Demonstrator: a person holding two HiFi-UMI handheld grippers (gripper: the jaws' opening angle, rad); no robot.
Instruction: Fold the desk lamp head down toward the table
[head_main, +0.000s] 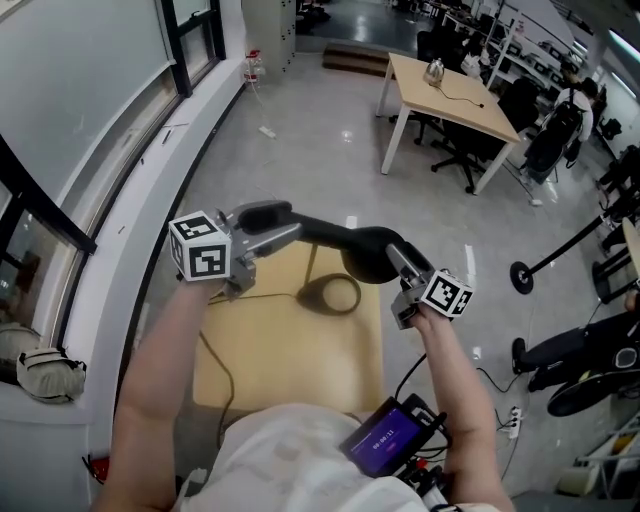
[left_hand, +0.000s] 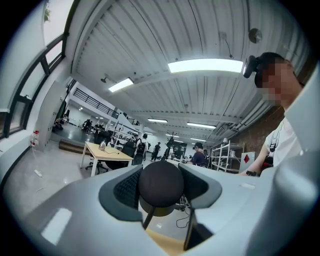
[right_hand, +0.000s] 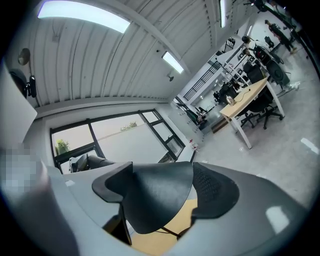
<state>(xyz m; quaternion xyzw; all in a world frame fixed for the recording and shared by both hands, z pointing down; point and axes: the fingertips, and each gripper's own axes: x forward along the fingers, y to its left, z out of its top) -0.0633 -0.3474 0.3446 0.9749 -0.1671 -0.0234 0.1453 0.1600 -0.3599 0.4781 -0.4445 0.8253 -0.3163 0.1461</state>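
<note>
Head view: desk lamp (head_main: 335, 235) was mid-frame over the wood worktop (head_main: 260, 360), spanning both grippers; pad contact was unclear there. Left gripper (left_hand: 161, 184) view: jaws wide, pads clamped on the lamp's round black end. Right gripper (right_hand: 160, 192) view: jaws wide, clamped on the cone-shaped lamp head (right_hand: 150, 210).

With the lamp (head_main: 325, 232) clamped in my left gripper (head_main: 262, 228) and my right gripper (head_main: 397, 262), it bars the gap between them. Below both tools there's open air down to the table (head_main: 250, 370), where a dark ring (head_main: 357, 295) lies. The window ledge (head_main: 130, 240) stands near the left gripper's outer side. Open floor (head_main: 300, 150) lies ahead.
</note>
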